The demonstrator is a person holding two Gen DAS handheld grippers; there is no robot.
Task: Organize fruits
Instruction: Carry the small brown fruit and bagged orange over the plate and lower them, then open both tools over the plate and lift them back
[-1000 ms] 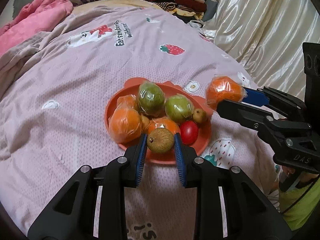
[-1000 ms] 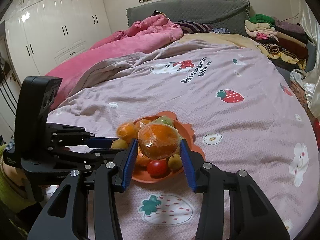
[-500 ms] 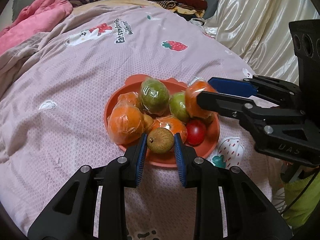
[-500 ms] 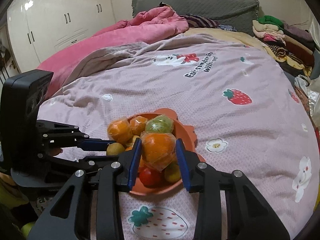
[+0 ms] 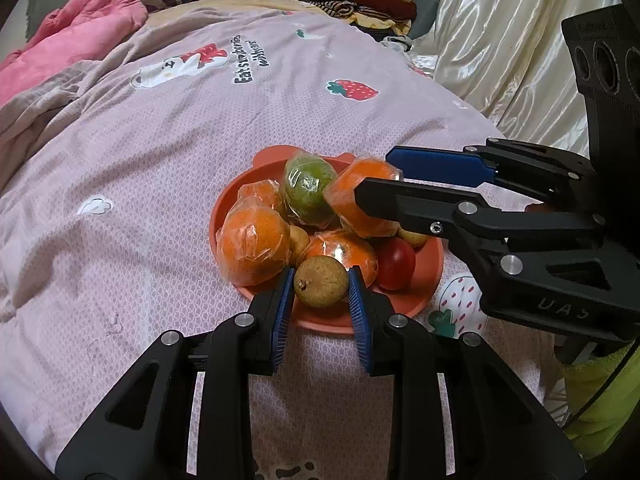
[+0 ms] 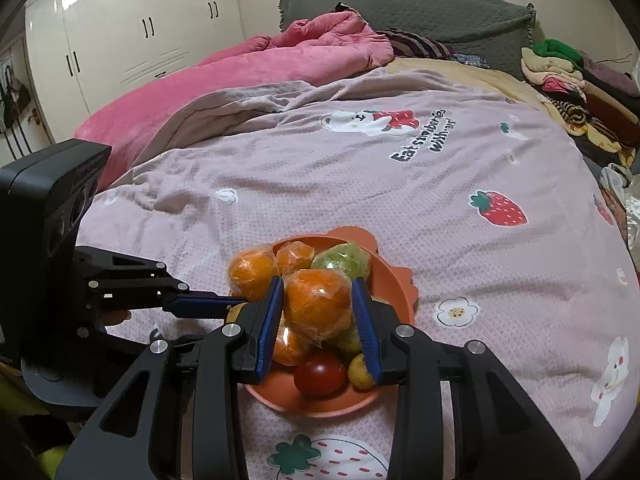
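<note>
An orange plate [image 5: 424,280] on the pink bedspread holds wrapped oranges [image 5: 252,240], a wrapped green fruit [image 5: 308,190], a red tomato [image 5: 396,262] and small brown fruits. My left gripper [image 5: 321,284] is shut on a small brown round fruit [image 5: 321,282] over the plate's near rim. My right gripper [image 6: 318,308] is shut on a wrapped orange [image 6: 318,304] and holds it over the fruit pile on the plate [image 6: 396,300]. In the left wrist view that orange [image 5: 352,200] sits among the pile, right of the green fruit.
The plate lies near the front of a bed covered by a pink strawberry-print bedspread [image 6: 440,184]. A pink quilt [image 6: 260,68] is bunched at the back left. Folded clothes [image 6: 568,72] are stacked at the back right. Satin curtains [image 5: 500,40] hang to the right.
My right gripper has carried the wrapped orange from right of the plate to over the fruit pile. My left gripper has stayed at the plate's near rim with the brown fruit.
</note>
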